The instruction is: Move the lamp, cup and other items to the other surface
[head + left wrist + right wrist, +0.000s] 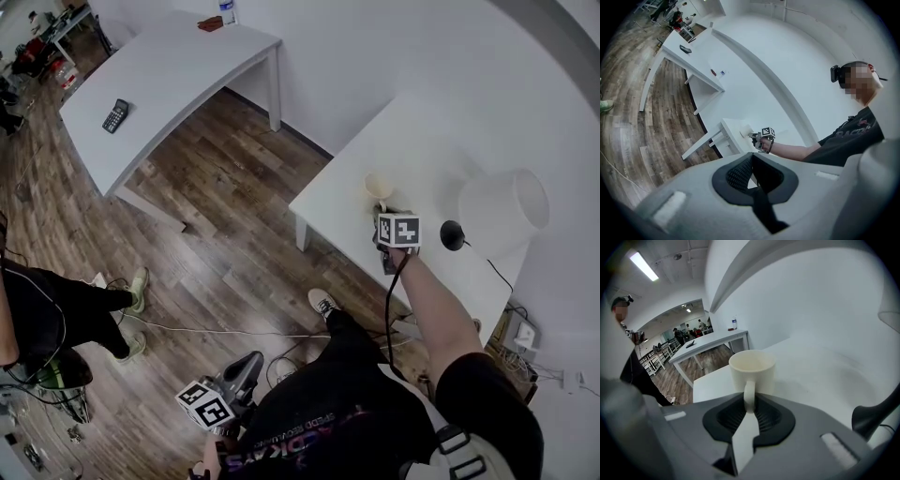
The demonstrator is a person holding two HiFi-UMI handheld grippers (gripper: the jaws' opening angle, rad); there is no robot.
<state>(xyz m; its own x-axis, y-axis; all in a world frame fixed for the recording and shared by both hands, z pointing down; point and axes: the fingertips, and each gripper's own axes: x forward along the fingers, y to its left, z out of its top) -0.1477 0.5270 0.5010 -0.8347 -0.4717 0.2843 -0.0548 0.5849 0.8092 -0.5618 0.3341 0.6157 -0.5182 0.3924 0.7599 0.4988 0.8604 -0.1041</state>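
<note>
My right tongs (749,409) grip the cup (752,373) by its handle alone; lifted, it may twist loose. My left tongs (751,177) are clenched, empty.

On near table (328,202): cup (378,187) toward left edge, lamp (502,208) right of it, by wall. Just before cup, right gripper (382,211), cup handle between its jaws. Behind-left across floor (216,206), second table (178,75): calculator (115,115) on near half, bottle (226,9) at far end. Low over floor, well apart from both tables, left gripper (246,366).
</note>
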